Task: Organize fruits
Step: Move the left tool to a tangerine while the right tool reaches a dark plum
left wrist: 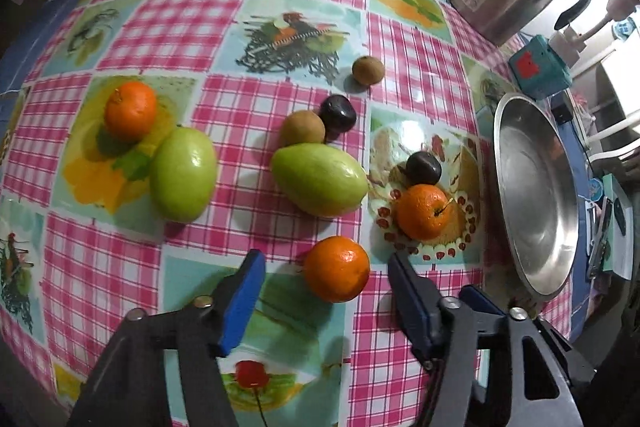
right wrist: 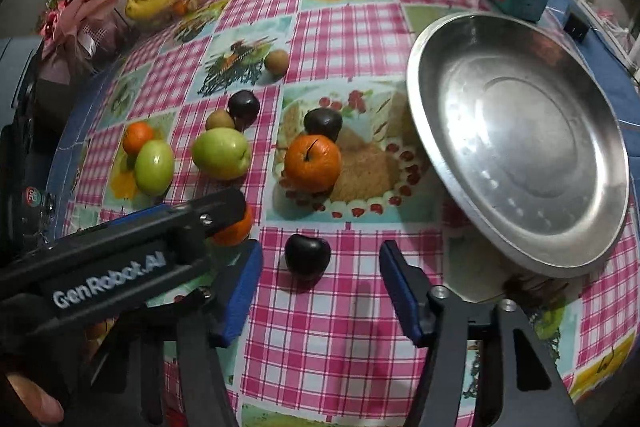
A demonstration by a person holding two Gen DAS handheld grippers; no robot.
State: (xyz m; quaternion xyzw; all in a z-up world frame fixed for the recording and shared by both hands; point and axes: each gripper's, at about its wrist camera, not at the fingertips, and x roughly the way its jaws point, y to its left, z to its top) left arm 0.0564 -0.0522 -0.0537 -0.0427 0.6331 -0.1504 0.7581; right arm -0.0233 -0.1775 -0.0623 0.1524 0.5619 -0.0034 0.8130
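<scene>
Currently both grippers point down at fruit near the table's front edge. Left gripper [left wrist: 326,281] straddles an orange [left wrist: 337,269], which sits between the pads, slightly nearer the right one; jaws half spread, no contact visible. Right gripper [right wrist: 318,277] frames a dark plum [right wrist: 307,255], also untouched. Metal dish [right wrist: 592,239] lies just right of it.

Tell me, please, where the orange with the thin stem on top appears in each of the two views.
Left wrist view: stemmed orange right of centre, beside the steel plate.
Right wrist view: stemmed orange at centre, left of the steel plate.
Shared landmark: dark plum touching it behind.
</scene>
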